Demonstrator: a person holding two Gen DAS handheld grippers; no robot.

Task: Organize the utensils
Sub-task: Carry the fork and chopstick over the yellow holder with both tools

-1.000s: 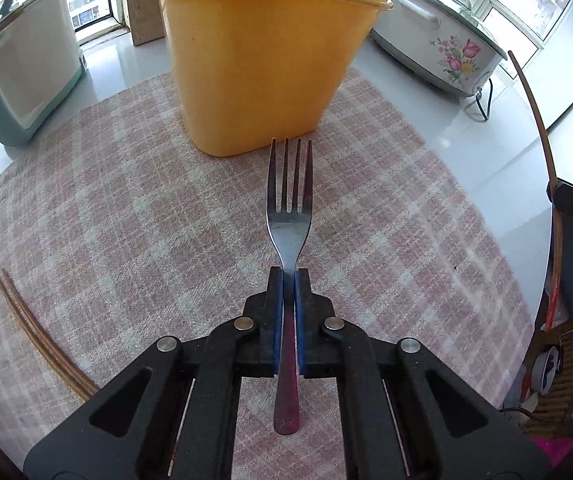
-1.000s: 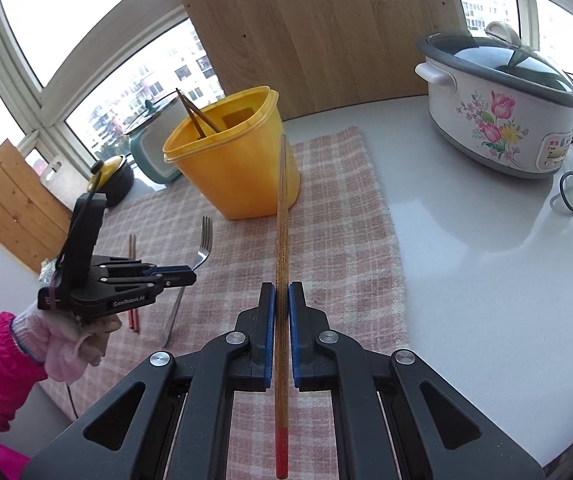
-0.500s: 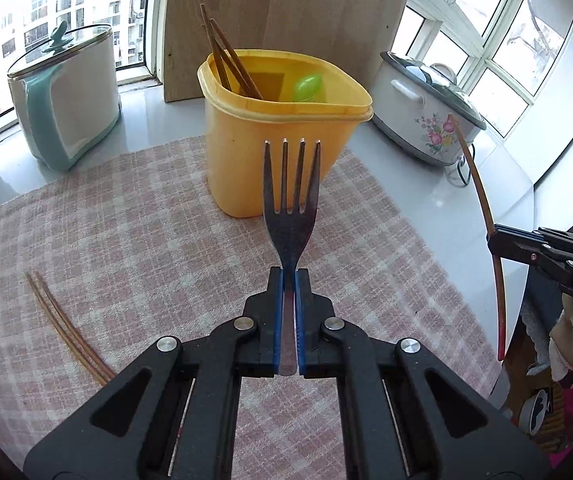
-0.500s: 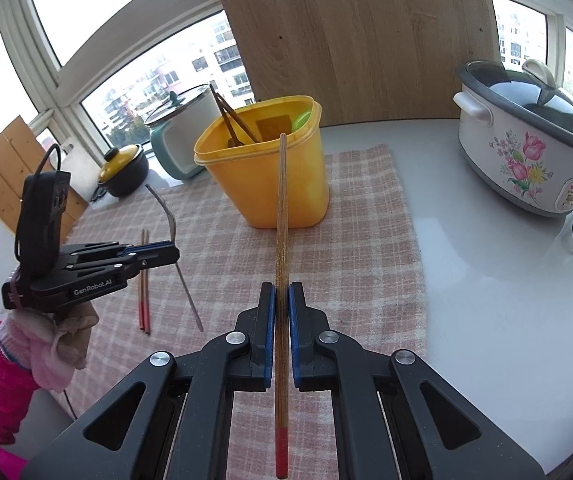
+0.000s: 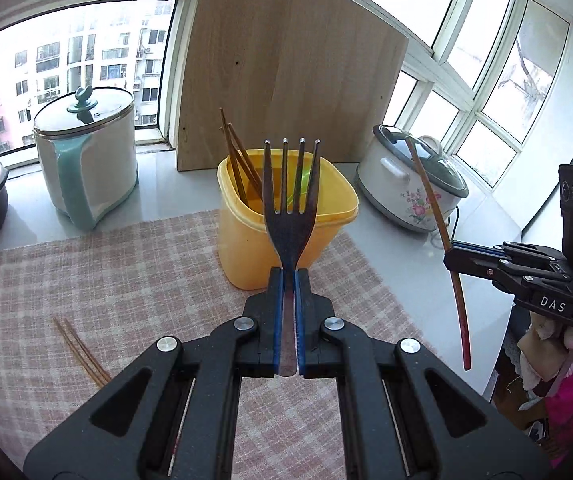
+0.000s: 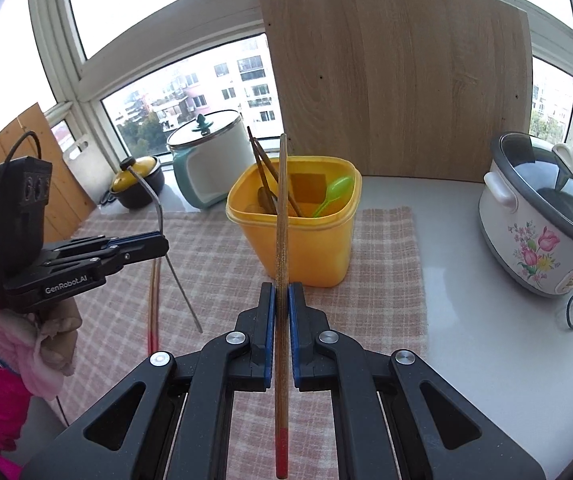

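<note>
My left gripper is shut on a metal fork, tines up, held above the checked cloth in front of the yellow tub. It also shows in the right wrist view, left of the tub. My right gripper is shut on a wooden chopstick with a red end, held upright before the tub. It also shows in the left wrist view, right of the cloth. The tub holds chopsticks, a green spoon and a wooden spoon.
A pair of chopsticks lies on the pink checked cloth at the left. A floral slow cooker stands right, a teal-and-white pot and a yellow-lidded pot left. A wooden board leans behind.
Both grippers have risen and tilted up. The fork has come off the cloth and stands level with the tub's rim. The chopstick has stayed upright in the right gripper.
</note>
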